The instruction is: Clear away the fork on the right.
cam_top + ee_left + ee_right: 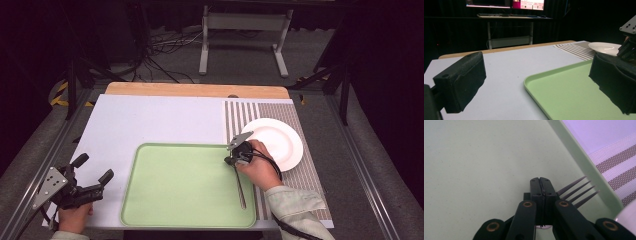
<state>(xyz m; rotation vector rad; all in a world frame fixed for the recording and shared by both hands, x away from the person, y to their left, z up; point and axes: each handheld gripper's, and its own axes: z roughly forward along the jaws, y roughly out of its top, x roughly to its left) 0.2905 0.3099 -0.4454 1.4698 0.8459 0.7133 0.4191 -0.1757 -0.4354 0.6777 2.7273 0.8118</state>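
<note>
Tray (180, 185) pale green — plate (282, 142) white — mat (305, 175) brown-and-white striped — table cover (150, 120) white.

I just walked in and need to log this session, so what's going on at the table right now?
A person works at the table with a claw in each hand. The right claw is shut on a fork at the right side of the green tray; the tines point toward the tray's rim. A white plate sits on the striped placemat right of the tray. The left claw is open and holds nothing, off the tray's left side.
</note>
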